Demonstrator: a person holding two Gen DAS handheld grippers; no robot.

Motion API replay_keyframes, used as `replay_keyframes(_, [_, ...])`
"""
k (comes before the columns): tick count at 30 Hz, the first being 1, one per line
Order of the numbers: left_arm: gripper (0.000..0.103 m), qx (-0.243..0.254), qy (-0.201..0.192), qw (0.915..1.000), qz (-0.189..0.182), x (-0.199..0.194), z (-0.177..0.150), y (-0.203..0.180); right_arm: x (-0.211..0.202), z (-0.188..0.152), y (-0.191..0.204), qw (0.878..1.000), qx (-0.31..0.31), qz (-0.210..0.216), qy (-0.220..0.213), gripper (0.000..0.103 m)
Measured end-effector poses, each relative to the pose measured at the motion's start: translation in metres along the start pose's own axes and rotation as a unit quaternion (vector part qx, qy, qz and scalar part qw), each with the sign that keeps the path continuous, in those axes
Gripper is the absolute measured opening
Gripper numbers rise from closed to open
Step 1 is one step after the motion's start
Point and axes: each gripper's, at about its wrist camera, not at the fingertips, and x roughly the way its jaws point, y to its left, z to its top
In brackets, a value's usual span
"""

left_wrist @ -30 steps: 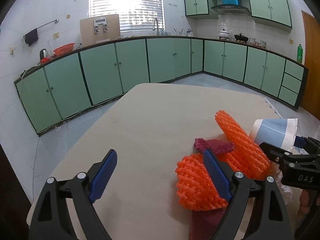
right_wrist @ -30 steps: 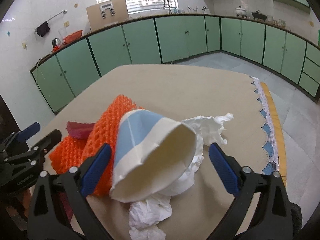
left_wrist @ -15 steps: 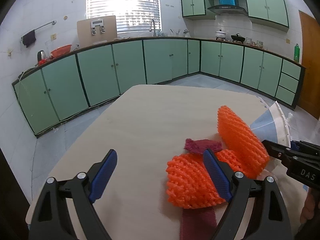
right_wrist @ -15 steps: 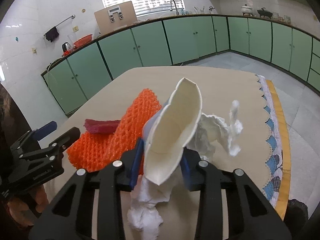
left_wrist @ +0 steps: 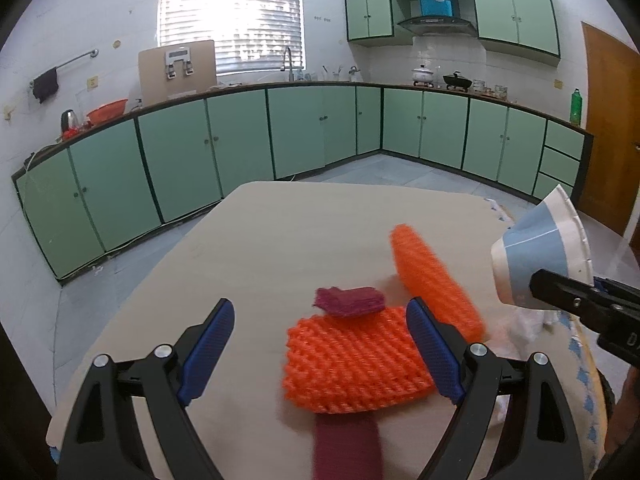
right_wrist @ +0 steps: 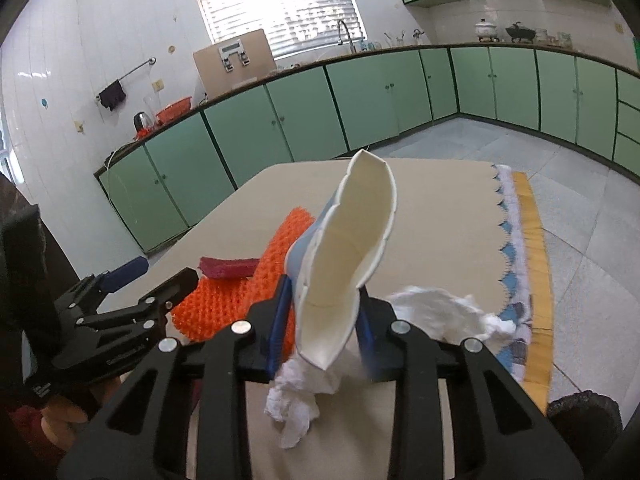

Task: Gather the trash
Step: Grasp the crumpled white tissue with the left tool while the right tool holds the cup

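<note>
The only writing that shows is on the side of the right gripper (right_wrist: 322, 330) as the left camera sees it, and just a letter like "D" peeks in at the edge. No brand can be read on the cup (right_wrist: 344, 272).

The right gripper is squeezing the cup. Its jaws have just been closing, and the cup sits squashed flat between the blue pads (right_wrist: 280, 324). The cup is white with a blue band. Its open mouth is pinched into a long thin slit that points up and a bit away, and its bottom end is down by the pads. So its long way runs up and down, tipped a little. It is lifted off the table (right_wrist: 440, 216). Some white tissue (right_wrist: 296, 404) hangs down under it, and more tissue (right_wrist: 440, 312) lies on the table just to the right.

The left gripper (left_wrist: 320, 354) is wide open with nothing in it. It is over the table beside the orange net (left_wrist: 352, 364). A second orange net (left_wrist: 432, 280) lies slanted behind it, with its long way running off toward the far side. A small dark red cloth (left_wrist: 350, 301) rests on the near net. A black bin bag (right_wrist: 582, 416) shows at the bottom right in the right camera.
</note>
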Motion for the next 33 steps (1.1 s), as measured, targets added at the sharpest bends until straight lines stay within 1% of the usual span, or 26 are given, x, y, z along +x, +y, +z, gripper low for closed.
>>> replay_keyframes(2, [0.086,0.002,-0.001,1.0,-0.007,-0.002,0.001,-0.005,-0.007,-0.001,-0.005,1.0,0.006,0.003,0.0,0.029])
replay_keyframes(16, [0.085,0.022,0.002,0.9983,-0.054,-0.009,-0.003,-0.054,-0.051,-0.019,-0.031,0.998,0.035,-0.037,-0.021,0.028])
replay_keyframes(21, [0.081,0.029,0.003,0.9965,-0.078,-0.012,-0.006,-0.075,-0.06,-0.026,-0.045,0.997,0.051,-0.048,-0.024,0.027])
replay_keyframes(25, [0.074,0.033,0.008,0.9951,-0.093,-0.012,-0.01,-0.094,-0.065,-0.034,-0.056,0.996,0.056,-0.06,-0.02,0.024])
replay_keyframes(29, [0.068,0.036,0.009,0.9931,-0.111,-0.013,-0.013,-0.11,-0.071,-0.038,-0.066,0.996,0.063,-0.063,-0.021,0.022])
replay_keyframes(33, [0.068,0.047,0.01,0.9907,-0.127,-0.01,-0.013,-0.128,-0.078,-0.042,-0.076,0.995,0.069,-0.066,-0.025,0.022])
